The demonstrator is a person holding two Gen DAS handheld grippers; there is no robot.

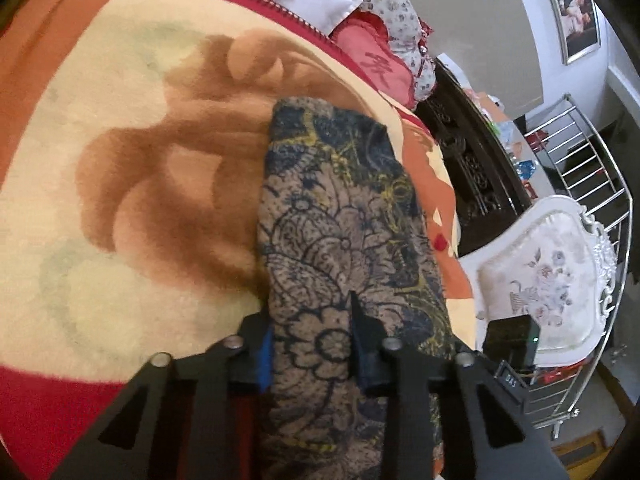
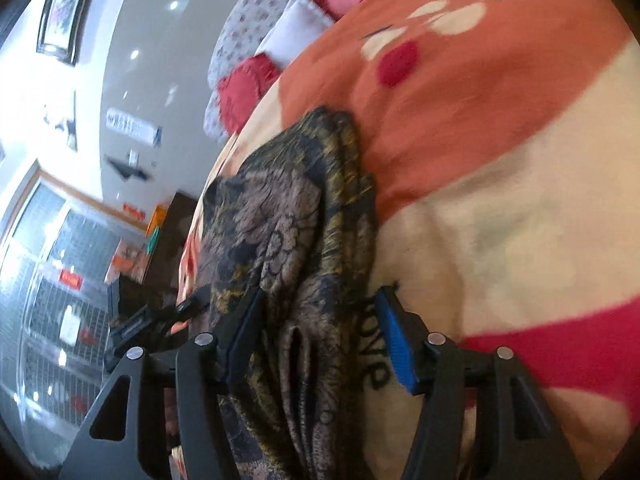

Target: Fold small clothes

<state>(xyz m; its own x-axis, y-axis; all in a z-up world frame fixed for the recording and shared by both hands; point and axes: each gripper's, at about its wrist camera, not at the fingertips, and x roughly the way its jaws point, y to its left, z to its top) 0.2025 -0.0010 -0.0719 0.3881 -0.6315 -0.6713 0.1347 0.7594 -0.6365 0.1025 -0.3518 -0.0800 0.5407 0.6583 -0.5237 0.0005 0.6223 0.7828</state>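
A folded garment (image 1: 340, 216) in tan, navy and yellow floral print lies on a blanket (image 1: 132, 152) of cream, orange and red. My left gripper (image 1: 308, 312) is at the garment's near end and is shut on it, the cloth filling the gap between its fingers. In the right wrist view the same garment (image 2: 288, 208) lies bunched in loose folds. My right gripper (image 2: 322, 292) stands open over its near end. The left finger (image 2: 244, 320) touches the cloth, while the blue pad (image 2: 396, 344) on the right is clear of it, over bare blanket (image 2: 500, 220).
Red and floral pillows (image 1: 376, 52) lie at the far end of the bed. Beyond the bed's right edge are a dark carved cabinet (image 1: 472, 160), a white chair (image 1: 548, 264) and a metal rack (image 1: 592, 176). A window with a grille (image 2: 52, 280) is at the left.
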